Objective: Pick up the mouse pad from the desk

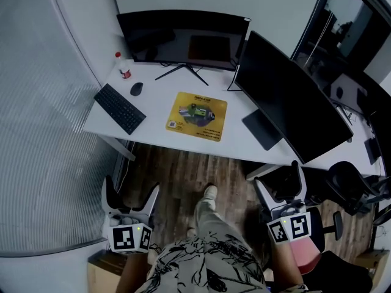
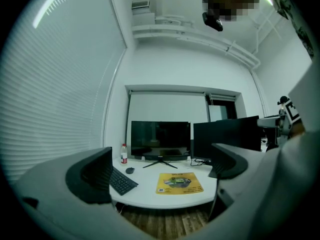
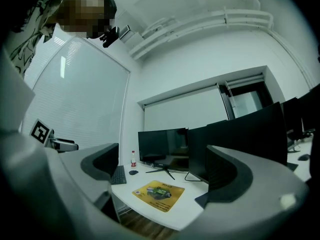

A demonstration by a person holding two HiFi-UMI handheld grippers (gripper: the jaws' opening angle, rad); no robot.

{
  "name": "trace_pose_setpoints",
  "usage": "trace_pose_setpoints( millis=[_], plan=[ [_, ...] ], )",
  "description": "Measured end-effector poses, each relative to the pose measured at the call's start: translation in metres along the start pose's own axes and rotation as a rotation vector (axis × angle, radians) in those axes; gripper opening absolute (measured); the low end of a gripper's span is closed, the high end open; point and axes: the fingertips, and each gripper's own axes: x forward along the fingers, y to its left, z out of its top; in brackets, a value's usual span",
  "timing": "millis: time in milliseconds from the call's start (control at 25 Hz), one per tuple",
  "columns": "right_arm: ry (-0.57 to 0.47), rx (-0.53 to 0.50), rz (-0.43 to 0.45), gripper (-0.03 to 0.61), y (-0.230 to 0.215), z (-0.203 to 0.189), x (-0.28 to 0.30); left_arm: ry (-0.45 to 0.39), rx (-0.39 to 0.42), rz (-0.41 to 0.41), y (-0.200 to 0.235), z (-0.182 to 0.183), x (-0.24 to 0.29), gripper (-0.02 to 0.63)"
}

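A yellow mouse pad [image 1: 197,116] with a green picture lies flat on the white desk [image 1: 159,126], near its front edge. It also shows in the left gripper view as the mouse pad [image 2: 179,183] and in the right gripper view as the mouse pad [image 3: 158,194]. Both grippers hang low over the wooden floor, well short of the desk. My left gripper [image 1: 131,197] stands open and holds nothing. My right gripper [image 1: 278,180] is open and empty too.
A black keyboard [image 1: 120,108], a black mouse [image 1: 136,88] and a red-capped bottle [image 1: 124,71] sit at the desk's left. Two dark monitors [image 1: 183,38] [image 1: 288,97] stand behind and to the right of the pad. Black chairs [image 1: 348,185] crowd the right.
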Motion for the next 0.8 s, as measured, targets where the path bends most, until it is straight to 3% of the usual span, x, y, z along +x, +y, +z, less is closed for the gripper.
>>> trace_pose_setpoints(
  millis=[800],
  plan=[
    [-0.027, 0.037, 0.019, 0.535, -0.065, 0.007, 0.148, 0.003, 0.042, 0.011, 0.017, 0.022, 0.151, 0.601]
  ],
)
